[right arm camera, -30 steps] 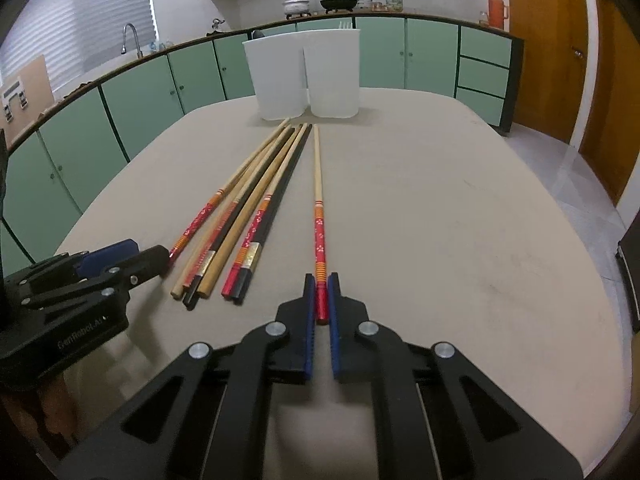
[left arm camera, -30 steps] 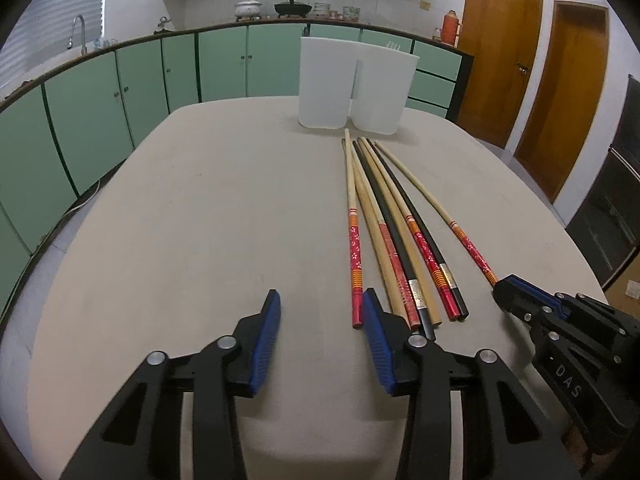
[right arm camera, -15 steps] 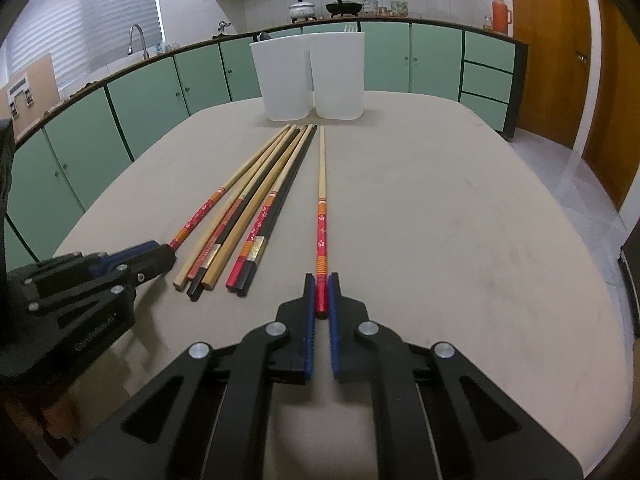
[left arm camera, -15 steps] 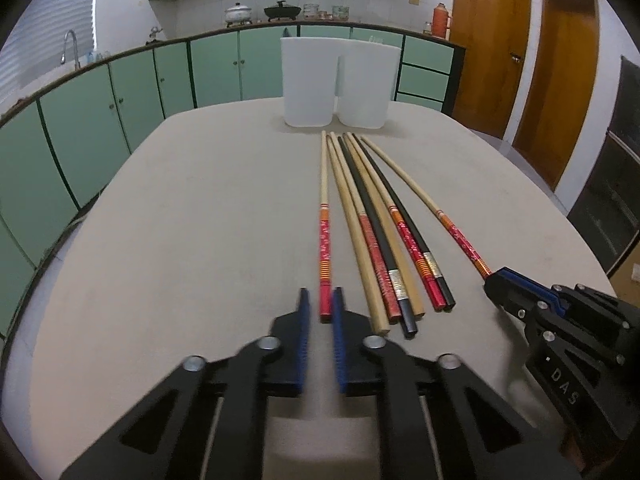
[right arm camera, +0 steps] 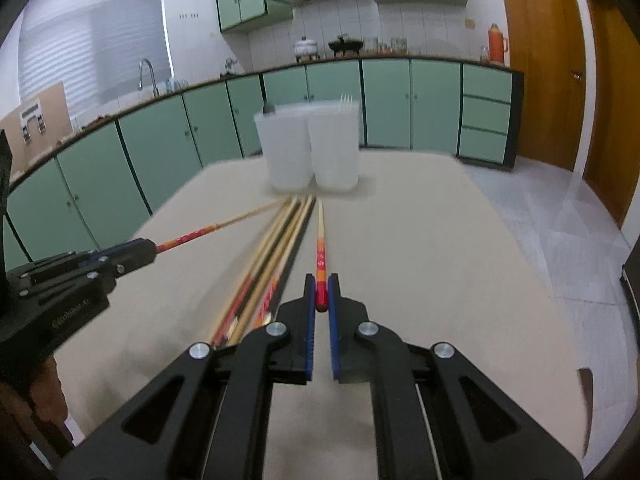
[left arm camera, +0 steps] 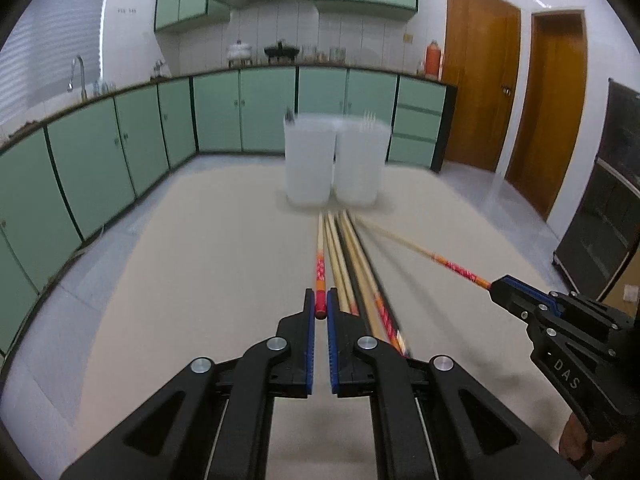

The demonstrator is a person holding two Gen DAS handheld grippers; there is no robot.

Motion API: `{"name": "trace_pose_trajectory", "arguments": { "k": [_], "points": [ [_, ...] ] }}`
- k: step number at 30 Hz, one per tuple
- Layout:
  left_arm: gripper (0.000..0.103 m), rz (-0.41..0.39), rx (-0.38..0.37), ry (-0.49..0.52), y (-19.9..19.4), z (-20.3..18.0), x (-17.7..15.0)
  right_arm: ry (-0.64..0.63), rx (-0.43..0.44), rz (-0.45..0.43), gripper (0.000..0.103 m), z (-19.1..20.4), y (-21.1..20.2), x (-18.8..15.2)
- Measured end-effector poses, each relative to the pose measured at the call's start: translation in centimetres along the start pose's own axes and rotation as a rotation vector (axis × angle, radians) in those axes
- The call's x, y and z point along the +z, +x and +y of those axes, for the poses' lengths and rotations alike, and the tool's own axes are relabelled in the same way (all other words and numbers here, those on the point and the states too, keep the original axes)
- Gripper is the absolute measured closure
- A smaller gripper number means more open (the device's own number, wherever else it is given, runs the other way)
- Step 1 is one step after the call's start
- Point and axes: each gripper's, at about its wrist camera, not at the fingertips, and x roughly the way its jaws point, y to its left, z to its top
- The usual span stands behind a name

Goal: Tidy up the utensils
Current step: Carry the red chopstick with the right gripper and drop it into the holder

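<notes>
The left gripper is pinching the red butt end of a pale wooden chopstick with a red and orange patterned band, jaws narrowed right down onto it, at the left edge of the bundle of wooden and black chopsticks lying on the beige table. To the right, the right gripper is clamping a matching red-ended patterned chopstick in the same tight way, its far end pointing toward the pair of white translucent plastic utensil holders at the table's far end. The step in hand looks like the carrying of one stick per hand; next, each tip probably needs tilting up and aiming into a holder's mouth without snagging the rim. Blur is smearing the bundle, so I cannot count its sticks, and the holders' contents are showing only as faint tips above the rims.
</notes>
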Motion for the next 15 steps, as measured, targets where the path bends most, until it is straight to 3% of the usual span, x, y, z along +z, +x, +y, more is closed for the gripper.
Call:
{"name": "trace_pose_trajectory", "arguments": {
  "k": [9,15],
  "points": [
    [0.097,-0.141,-0.009,-0.017,-2.7,0.7,5.9,0.053,0.042,-0.092,0.098,-1.3,-1.9,5.9],
    [0.097,-0.193,-0.011,-0.01,-2.6,0.7,9.3,0.053,0.048,-0.145,0.098,-1.8,-2.0,10.3]
  ]
}}
